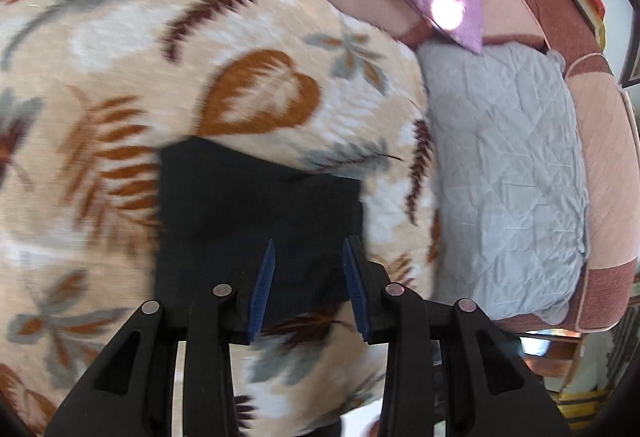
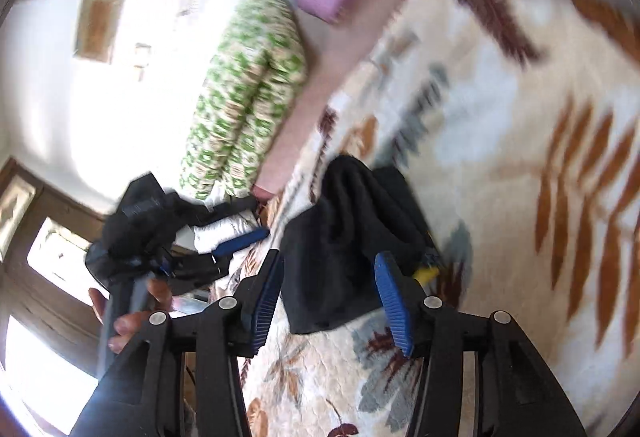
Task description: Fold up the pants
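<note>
Black pants folded flat on leaf-print blanket; left tongs, right tongs parted, empty.

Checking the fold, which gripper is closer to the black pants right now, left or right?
Hard to separate. The left gripper hangs open just above the folded black pants; the right gripper is open at their near edge.

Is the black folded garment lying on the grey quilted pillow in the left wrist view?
No, the black pants lie on the leaf-patterned blanket, beside the grey pillow.
</note>
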`<state>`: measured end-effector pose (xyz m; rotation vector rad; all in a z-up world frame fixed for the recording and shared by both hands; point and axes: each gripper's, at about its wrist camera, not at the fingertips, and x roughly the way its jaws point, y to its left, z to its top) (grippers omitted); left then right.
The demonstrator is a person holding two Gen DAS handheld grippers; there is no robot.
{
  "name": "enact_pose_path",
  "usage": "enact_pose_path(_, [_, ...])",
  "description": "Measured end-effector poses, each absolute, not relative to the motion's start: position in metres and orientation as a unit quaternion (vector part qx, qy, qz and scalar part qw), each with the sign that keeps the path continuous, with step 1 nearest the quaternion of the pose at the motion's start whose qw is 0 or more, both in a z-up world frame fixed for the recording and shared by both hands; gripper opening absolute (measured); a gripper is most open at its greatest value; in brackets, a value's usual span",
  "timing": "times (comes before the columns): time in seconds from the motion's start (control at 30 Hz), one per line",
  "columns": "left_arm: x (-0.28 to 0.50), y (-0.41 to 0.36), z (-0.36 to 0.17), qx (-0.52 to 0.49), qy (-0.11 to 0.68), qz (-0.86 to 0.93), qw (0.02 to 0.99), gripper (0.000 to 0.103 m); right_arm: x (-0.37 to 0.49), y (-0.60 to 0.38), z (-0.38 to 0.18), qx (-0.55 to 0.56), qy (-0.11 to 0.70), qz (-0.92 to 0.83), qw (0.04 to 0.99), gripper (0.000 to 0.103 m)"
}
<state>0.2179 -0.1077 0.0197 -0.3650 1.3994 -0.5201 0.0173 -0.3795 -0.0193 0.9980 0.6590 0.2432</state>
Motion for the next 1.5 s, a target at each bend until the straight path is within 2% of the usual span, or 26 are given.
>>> enact_pose_path(0.07, [0.214, -0.080, 0.014, -0.179, 0.628, -0.222, 0.724, 0.033, 0.026, -0.379, -0.008, 0.441, 0.321, 0.109, 0.831, 0.066])
enact_pose_path(0.13, [0.211, -0.055, 0.005, -0.195, 0.628, -0.208, 0.724, 0.042, 0.043, -0.377, 0.000, 0.404, 0.342, 0.101, 0.842, 0.069])
enact_pose_path(0.2, [0.211, -0.038, -0.008, -0.210, 0.632, -0.192, 0.721, 0.046, 0.060, -0.372, 0.002, 0.376, 0.370, 0.093, 0.845, 0.070])
enact_pose_path(0.23, [0.211, -0.034, -0.014, -0.214, 0.634, -0.188, 0.719, 0.046, 0.072, -0.369, 0.001, 0.363, 0.390, 0.097, 0.841, 0.074])
enact_pose_path(0.57, [0.214, -0.049, -0.037, -0.200, 0.643, -0.211, 0.708, 0.046, 0.126, -0.349, -0.030, 0.267, 0.493, 0.092, 0.823, 0.075])
enact_pose_path(0.8, [0.228, -0.048, -0.035, -0.209, 0.640, -0.214, 0.707, 0.046, 0.127, -0.375, -0.046, 0.298, 0.492, 0.069, 0.815, 0.075])
enact_pose_path(0.97, [0.253, -0.055, -0.036, -0.192, 0.645, -0.198, 0.712, 0.046, 0.124, -0.369, -0.036, 0.297, 0.484, 0.096, 0.818, 0.075])
enact_pose_path(1.13, [0.270, -0.067, -0.044, -0.174, 0.652, -0.191, 0.713, 0.046, 0.106, -0.361, -0.007, 0.296, 0.441, 0.145, 0.835, 0.075])
enact_pose_path(1.27, [0.281, -0.081, -0.055, -0.148, 0.666, -0.184, 0.707, 0.046, 0.099, -0.361, 0.002, 0.265, 0.436, 0.111, 0.853, 0.075])
enact_pose_path(1.4, [0.283, -0.088, -0.054, -0.116, 0.658, -0.178, 0.722, 0.046, 0.113, -0.358, -0.019, 0.259, 0.472, 0.117, 0.834, 0.075])
enact_pose_path(1.5, [0.282, -0.099, -0.051, -0.041, 0.626, -0.160, 0.762, 0.045, 0.119, -0.357, -0.031, 0.245, 0.471, 0.107, 0.840, 0.074])
